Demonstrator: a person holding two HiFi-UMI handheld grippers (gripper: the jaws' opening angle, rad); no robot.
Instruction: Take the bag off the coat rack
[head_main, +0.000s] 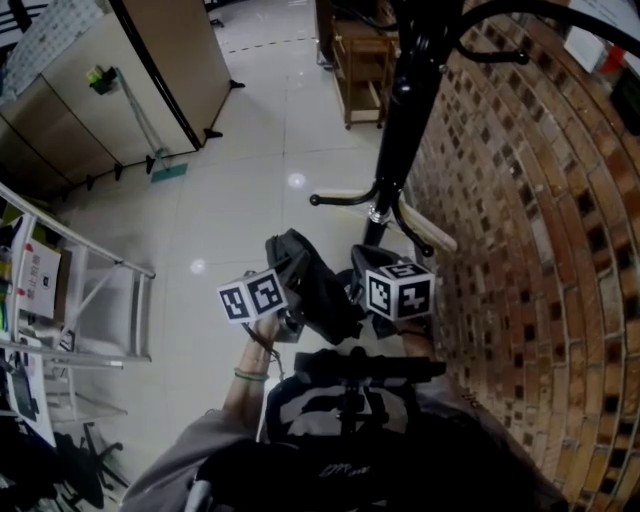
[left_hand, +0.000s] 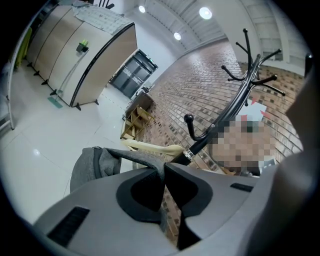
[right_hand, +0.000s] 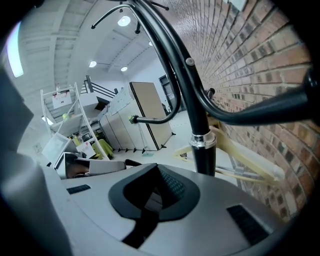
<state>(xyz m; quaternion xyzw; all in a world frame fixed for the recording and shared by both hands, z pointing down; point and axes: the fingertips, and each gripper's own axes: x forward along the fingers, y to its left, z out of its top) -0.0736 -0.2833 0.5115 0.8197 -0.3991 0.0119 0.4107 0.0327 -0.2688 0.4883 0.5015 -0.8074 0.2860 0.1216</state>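
A dark grey bag hangs between my two grippers, just in front of the black coat rack and below its lower hooks. My left gripper is shut on a fold of the bag's grey fabric, which bulges out to the left of the jaws. My right gripper is shut on a dark strap of the bag, close to the rack's pole. In the head view the left gripper and right gripper flank the bag. Whether the bag touches a hook I cannot tell.
A cream wooden hanger sits on the rack's lower arm. The brick wall runs close on the right. A wooden shelf stands behind the rack, tall cabinets and a mop at far left, a metal frame at left.
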